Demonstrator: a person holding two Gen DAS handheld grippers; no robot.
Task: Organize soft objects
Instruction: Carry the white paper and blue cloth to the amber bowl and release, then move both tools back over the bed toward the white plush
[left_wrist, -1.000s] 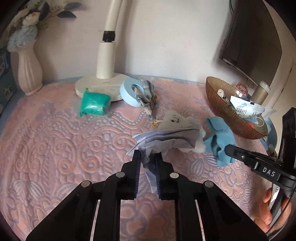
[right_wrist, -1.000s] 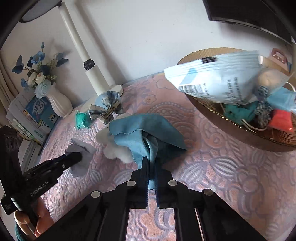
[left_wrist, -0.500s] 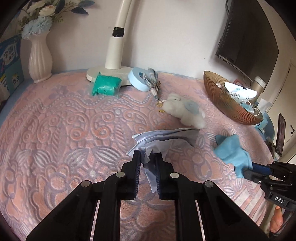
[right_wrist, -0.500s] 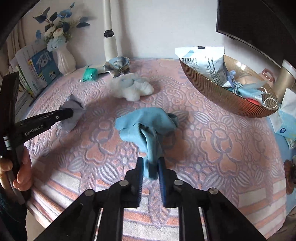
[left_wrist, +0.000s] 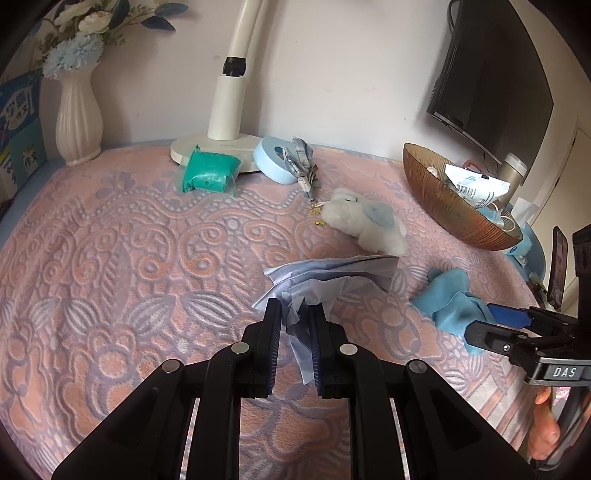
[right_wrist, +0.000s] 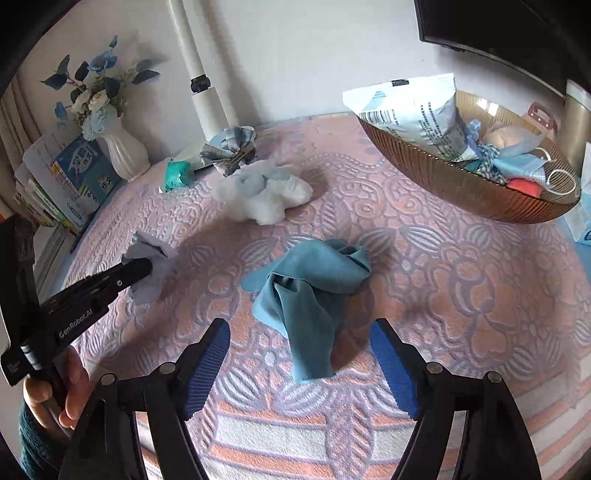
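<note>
letting go of the crumpled blue cloth (right_wrist: 314, 291)
your right claw (right_wrist: 300, 363) is opening around it, pads clear; let it settle on the pink patterned surface (right_wrist: 461, 295), left claw (left_wrist: 293, 338) clenched on lilac tissue (left_wrist: 325, 277).

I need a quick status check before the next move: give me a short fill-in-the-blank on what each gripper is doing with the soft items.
1. The left gripper is shut on the pale crumpled ____.
2. The blue cloth lies on the ____, free of the right gripper's opening jaws.
3. The white plush toy lies ____ the brown bowl.

Missing words: cloth; tablecloth; outside
</note>
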